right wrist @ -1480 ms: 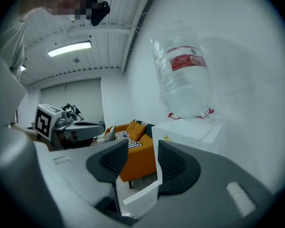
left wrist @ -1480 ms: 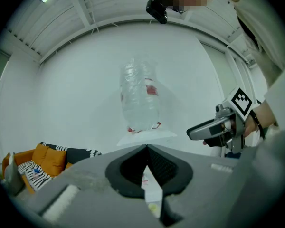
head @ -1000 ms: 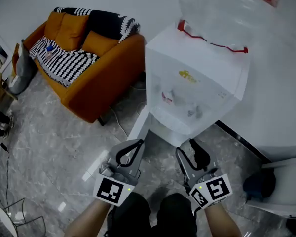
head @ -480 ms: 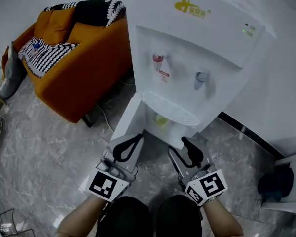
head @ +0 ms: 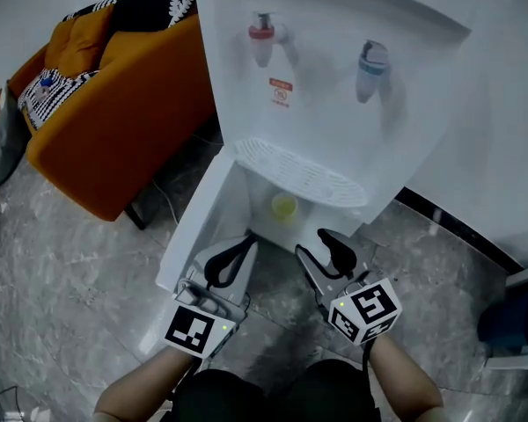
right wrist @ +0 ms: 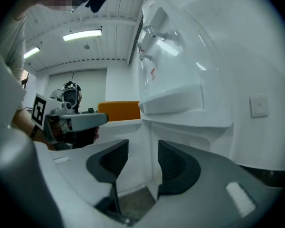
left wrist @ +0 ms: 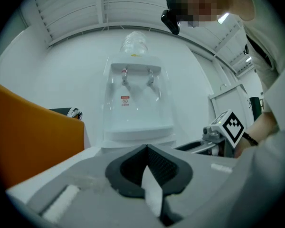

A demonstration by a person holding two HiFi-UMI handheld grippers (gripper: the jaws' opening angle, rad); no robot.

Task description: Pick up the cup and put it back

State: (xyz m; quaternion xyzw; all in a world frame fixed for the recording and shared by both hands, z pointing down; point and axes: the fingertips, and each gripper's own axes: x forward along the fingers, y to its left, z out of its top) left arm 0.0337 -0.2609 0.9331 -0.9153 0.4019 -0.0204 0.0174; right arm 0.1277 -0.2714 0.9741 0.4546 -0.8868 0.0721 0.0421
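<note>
When I looked, cup: stood inside water dispenser recess.
Left gripper: jaws pressed together, empty.
Right gripper: jaws partly apart, empty.

No text can be read; the red-and-white sticker on the water dispenser is too small.

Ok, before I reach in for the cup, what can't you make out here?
Cup: head view only, small, seen from above; whether it holds anything is unclear.
Drip tray: its overhang hides whatever sits behind the cup, head view.
Red label: print too small, head view.
Both gripper views: the cup does not appear in either.
</note>
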